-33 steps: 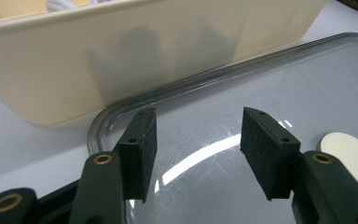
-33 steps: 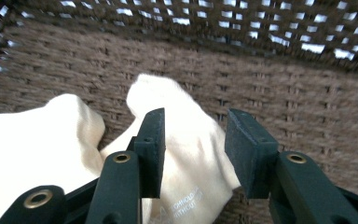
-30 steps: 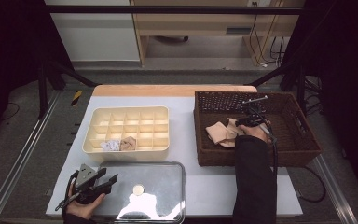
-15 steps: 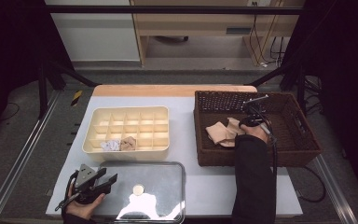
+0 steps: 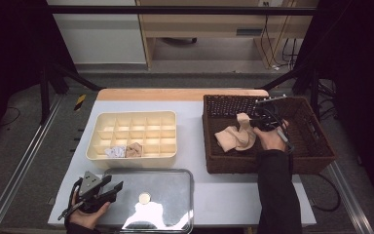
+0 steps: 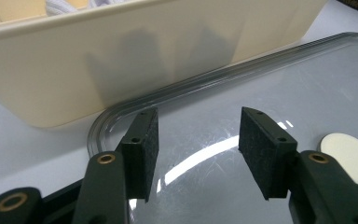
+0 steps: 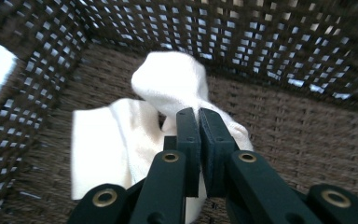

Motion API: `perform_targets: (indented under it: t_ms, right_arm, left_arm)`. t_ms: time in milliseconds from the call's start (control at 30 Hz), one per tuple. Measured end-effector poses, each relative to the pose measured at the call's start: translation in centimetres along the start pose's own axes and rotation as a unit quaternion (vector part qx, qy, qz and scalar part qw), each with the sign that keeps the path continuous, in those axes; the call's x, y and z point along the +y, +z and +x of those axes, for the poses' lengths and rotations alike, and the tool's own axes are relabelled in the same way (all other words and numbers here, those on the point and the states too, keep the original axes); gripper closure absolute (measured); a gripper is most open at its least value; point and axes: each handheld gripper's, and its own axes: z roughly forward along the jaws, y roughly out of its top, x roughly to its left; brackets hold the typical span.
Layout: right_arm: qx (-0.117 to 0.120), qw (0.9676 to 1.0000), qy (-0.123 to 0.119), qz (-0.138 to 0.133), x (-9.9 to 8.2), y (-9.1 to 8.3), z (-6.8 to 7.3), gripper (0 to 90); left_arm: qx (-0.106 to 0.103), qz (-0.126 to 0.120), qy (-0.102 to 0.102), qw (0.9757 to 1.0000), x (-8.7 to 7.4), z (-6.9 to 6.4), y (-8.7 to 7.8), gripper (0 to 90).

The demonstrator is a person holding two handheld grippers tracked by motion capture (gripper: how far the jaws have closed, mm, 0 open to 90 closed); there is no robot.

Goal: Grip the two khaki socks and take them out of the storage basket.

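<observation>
My right gripper (image 5: 250, 122) is inside the dark wicker basket (image 5: 268, 163), shut on a beige sock (image 5: 231, 138). One end of the sock is drawn up while the rest lies on the basket floor. In the right gripper view the jaws (image 7: 199, 116) pinch the pale sock (image 7: 168, 79) in front of the woven wall (image 7: 261, 37). My left gripper (image 5: 113, 184) rests at the table's front left, open, with nothing between its jaws. In the left gripper view it (image 6: 198, 135) hovers over the corner of a clear lid (image 6: 307, 84).
A cream divided organizer (image 5: 131, 158) sits at middle left, with a white item (image 5: 115, 151) and a beige one (image 5: 134, 149) in front compartments. The clear lid (image 5: 170, 180) lies in front of it with a round white disc (image 5: 145, 198) on it. A yellow-black tool (image 5: 80, 101) lies off the table's left.
The right gripper has risen inside the basket, pulling one end of the beige sock up with it. The left gripper has stayed where it was.
</observation>
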Motion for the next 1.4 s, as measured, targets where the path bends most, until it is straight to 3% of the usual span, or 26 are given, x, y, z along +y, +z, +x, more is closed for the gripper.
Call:
perform_targets:
  t_ms: [367,633,900,1167,1400]
  right_arm:
    - [0.015,0.9971,-0.014,-0.074,0.9,-4.3,1.2,88.0]
    - [0.014,0.9918,-0.019,-0.125,1.3,-7.4,1.1,88.1]
    - [0.034,0.9875,-0.02,-0.153,0.9,-9.4,1.3,88.1]
    - [0.062,0.9803,-0.033,-0.185,0.3,-11.3,2.4,88.1]
    - [0.09,0.9729,-0.06,-0.204,-0.3,-13.3,4.3,88.1]
  left_arm:
    - [0.0,-0.001,-0.001,1.0,0.0,0.0,0.0,47.7]
    - [-0.001,-0.001,-0.003,1.0,0.0,0.0,-0.1,47.6]
    - [-0.001,-0.001,-0.004,1.0,0.0,-0.1,0.0,47.4]
    - [-0.001,-0.002,-0.004,1.0,0.1,-0.1,0.0,47.4]
    - [-0.001,-0.002,-0.005,1.0,0.1,-0.1,0.0,47.3]
